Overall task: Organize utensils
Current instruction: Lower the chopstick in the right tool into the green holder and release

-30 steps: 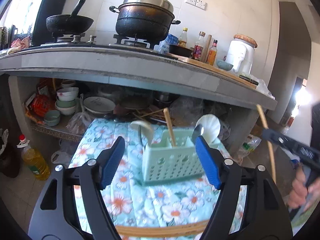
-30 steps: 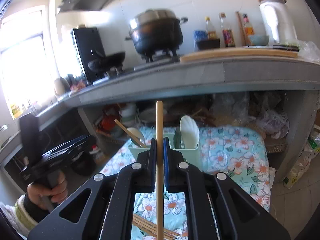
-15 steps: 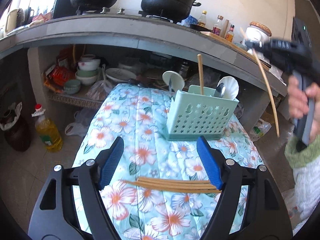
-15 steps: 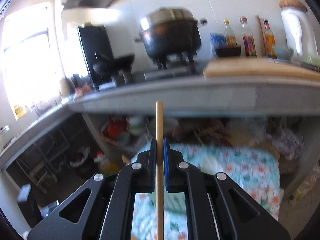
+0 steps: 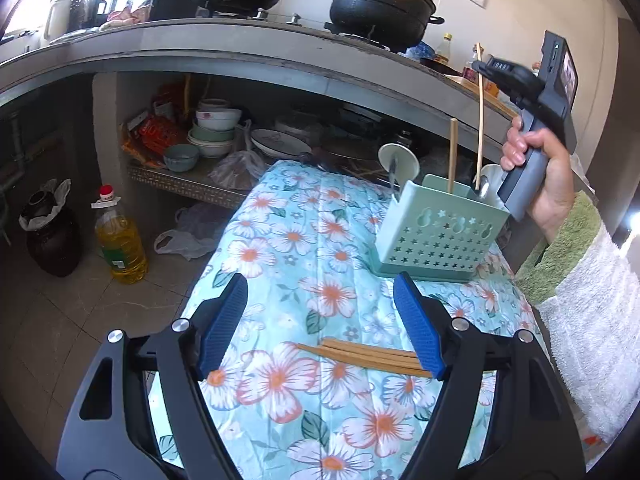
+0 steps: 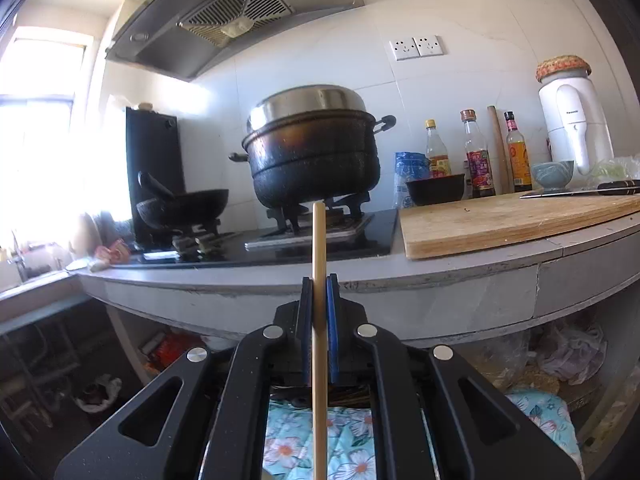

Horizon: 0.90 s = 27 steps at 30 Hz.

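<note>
A pale green utensil caddy point(image 5: 438, 234) stands on the floral cloth table point(image 5: 304, 264), holding spoons and one upright chopstick point(image 5: 453, 156). My right gripper point(image 6: 319, 284) is shut on a wooden chopstick point(image 6: 319, 320); in the left wrist view that gripper point(image 5: 486, 70) holds the chopstick point(image 5: 479, 120) upright with its lower end in the caddy. My left gripper point(image 5: 320, 320) is open and empty above a bundle of loose chopsticks point(image 5: 360, 356) lying on the cloth.
A grey counter point(image 6: 440, 276) carries a large black pot point(image 6: 312, 152), a wok point(image 6: 184, 208), bottles and a cutting board point(image 6: 512, 220). Bowls and plates point(image 5: 216, 128) sit on the shelf below. An oil bottle point(image 5: 120, 240) stands on the floor at the left.
My right gripper has swung over the caddy and stood its chopstick upright with the lower end inside it. My left gripper drew back and higher, showing more of the table.
</note>
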Tool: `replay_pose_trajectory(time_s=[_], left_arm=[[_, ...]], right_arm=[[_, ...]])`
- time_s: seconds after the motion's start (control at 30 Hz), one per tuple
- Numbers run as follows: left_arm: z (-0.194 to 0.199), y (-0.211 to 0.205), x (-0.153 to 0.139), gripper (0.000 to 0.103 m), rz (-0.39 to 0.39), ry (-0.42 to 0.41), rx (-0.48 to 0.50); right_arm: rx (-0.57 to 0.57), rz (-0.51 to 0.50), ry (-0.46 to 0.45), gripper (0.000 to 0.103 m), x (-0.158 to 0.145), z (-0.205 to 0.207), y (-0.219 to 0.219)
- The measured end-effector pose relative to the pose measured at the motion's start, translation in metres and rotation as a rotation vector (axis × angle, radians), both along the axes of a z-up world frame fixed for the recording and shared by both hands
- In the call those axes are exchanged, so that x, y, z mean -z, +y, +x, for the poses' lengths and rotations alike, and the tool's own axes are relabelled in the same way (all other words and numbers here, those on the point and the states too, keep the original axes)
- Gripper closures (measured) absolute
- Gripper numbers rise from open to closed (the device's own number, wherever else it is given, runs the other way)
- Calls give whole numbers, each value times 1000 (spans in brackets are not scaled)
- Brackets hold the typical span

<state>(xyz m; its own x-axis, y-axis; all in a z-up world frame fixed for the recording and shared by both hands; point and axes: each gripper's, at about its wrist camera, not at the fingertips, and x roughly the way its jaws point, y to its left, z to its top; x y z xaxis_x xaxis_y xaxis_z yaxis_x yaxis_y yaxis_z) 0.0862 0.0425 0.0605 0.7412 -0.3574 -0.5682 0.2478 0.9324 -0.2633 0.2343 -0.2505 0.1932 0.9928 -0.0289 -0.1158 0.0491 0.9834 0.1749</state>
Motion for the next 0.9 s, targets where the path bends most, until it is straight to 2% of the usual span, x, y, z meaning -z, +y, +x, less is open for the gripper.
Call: replay_pose_trajectory(time_s=[0.27, 0.53, 0.6, 0.67, 0.77, 0.9], left_arm=[[3, 11, 6, 32, -14, 14, -22], [7, 7, 9, 32, -24, 25, -7], [7, 5, 9, 32, -25, 26, -5], [6, 4, 10, 32, -27, 26, 0], [6, 1, 10, 32, -25, 27, 7], [4, -4, 10, 32, -27, 29, 18]], right_arm=[[37, -55, 63, 96, 34, 20, 4], [38, -60, 86, 95, 54, -6, -3], [36, -57, 92, 88, 56, -19, -6], [35, -65, 96, 65, 58, -36, -8], [33, -85, 84, 57, 58, -68, -10], [27, -63, 87, 53, 54, -113, -21]])
